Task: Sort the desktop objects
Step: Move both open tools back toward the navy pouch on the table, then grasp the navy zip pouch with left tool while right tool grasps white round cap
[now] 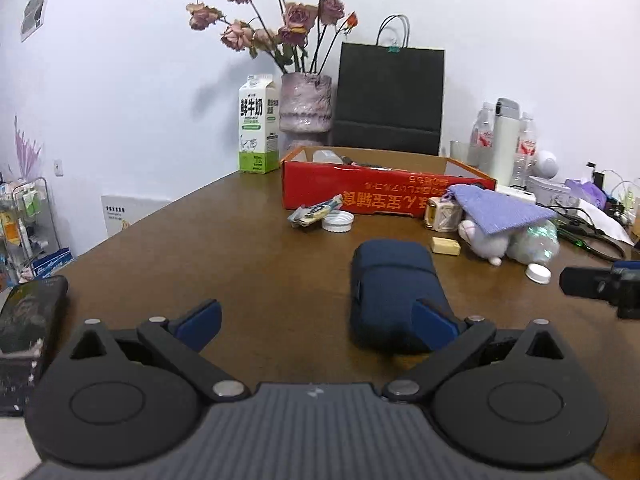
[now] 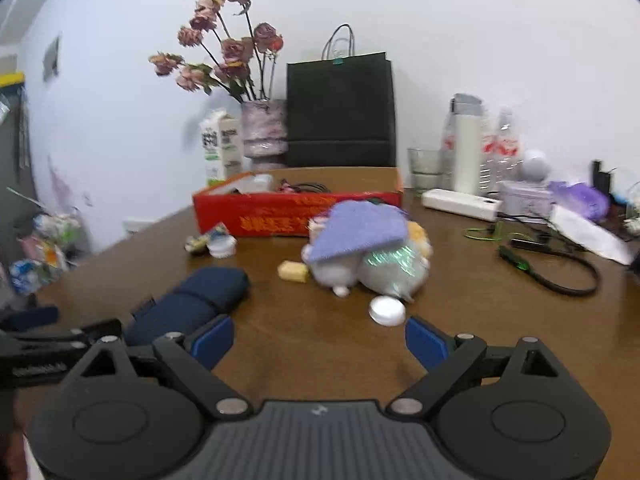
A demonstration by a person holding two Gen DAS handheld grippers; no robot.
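Observation:
A navy pouch (image 1: 394, 284) lies on the brown table just ahead of my left gripper (image 1: 318, 324), which is open and empty; its right finger overlaps the pouch's near end. My right gripper (image 2: 320, 338) is open and empty, with a white cap (image 2: 387, 310) just beyond its right finger. The pouch (image 2: 192, 300) lies left of it. A purple cloth (image 2: 360, 232) covers a white plush toy (image 2: 334, 270) and a shiny bag (image 2: 394, 266). A yellow block (image 2: 294, 271), a wrapper (image 1: 316, 210), a white lid (image 1: 338, 222) and a red box (image 1: 360, 192) sit farther back.
A milk carton (image 1: 258, 124), a vase of dried roses (image 1: 306, 102) and a black paper bag (image 1: 390, 100) stand at the back. Bottles, a glass, a power strip (image 2: 460, 202) and cables (image 2: 560, 272) crowd the right. A phone (image 1: 28, 312) lies at the left edge.

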